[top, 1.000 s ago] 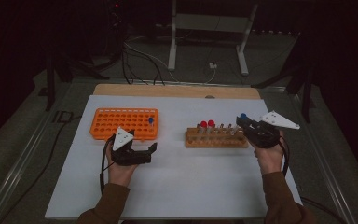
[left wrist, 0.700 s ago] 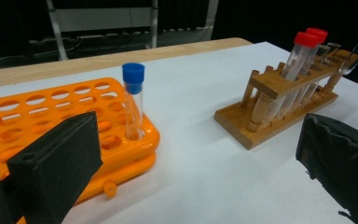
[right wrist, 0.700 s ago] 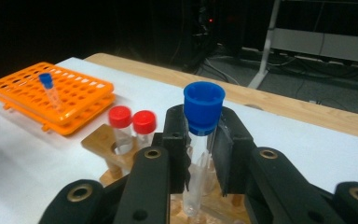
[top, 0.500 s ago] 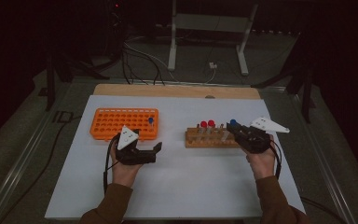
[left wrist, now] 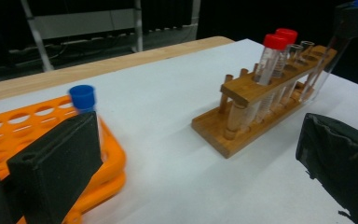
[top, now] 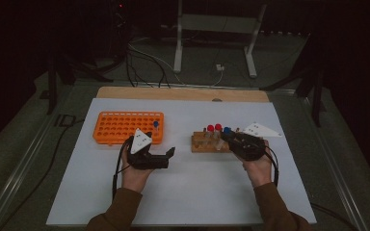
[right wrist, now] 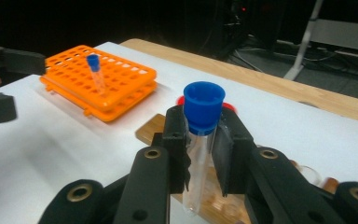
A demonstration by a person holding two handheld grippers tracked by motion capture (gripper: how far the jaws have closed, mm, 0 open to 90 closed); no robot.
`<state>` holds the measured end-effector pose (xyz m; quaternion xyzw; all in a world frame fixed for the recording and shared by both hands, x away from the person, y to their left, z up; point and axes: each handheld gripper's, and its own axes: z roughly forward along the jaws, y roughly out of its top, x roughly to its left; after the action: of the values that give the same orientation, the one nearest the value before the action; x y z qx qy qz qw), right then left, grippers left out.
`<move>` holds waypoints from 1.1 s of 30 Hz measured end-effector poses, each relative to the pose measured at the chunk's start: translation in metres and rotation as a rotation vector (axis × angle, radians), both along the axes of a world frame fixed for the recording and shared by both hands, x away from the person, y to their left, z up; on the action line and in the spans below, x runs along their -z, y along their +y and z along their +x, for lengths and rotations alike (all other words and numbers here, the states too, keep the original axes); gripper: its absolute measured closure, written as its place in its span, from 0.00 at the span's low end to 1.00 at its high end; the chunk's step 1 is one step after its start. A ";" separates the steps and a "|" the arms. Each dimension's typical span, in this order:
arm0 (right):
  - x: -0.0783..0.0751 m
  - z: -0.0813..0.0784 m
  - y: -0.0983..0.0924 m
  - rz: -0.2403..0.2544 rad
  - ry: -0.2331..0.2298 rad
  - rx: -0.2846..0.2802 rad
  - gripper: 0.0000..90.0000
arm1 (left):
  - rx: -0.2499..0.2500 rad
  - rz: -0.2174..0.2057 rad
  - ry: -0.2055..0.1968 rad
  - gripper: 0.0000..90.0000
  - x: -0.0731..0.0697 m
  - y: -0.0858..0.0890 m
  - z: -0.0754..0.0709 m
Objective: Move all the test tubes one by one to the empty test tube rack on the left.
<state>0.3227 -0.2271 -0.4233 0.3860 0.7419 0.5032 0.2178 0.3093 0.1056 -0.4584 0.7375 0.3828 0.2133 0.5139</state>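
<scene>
Above the wooden rack, right gripper fingers clamp a blue-capped tube — left gripper fingers spread, empty.

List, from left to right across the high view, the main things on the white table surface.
Orange rack → left gripper → wooden rack → right gripper, jaws shut on a blue-capped tube.

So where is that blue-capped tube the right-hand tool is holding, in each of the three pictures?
High view: the blue-capped tube sits right of centre, above the wooden rack, in the right gripper.
Left gripper view: only its clear lower part shows, at the top right edge.
Right gripper view: centre, clamped between the jaws.
Shared landmark: the orange rack with its own blue tube.
</scene>
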 end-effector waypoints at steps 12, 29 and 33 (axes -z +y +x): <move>0.002 0.000 0.026 0.004 0.005 -0.053 0.85 | 0.063 -0.019 0.024 0.02 -0.002 -0.027 0.004; 0.005 -0.003 0.051 0.011 0.019 -0.113 0.85 | 0.128 0.006 0.008 0.16 0.000 -0.059 0.004; 0.007 -0.004 0.057 0.009 0.022 -0.126 0.85 | 0.128 0.025 -0.011 0.24 0.001 -0.067 0.003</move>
<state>0.3188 -0.1706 -0.4299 0.3452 0.7647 0.5151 0.1757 0.3123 0.0385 -0.4593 0.7656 0.3292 0.1889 0.5194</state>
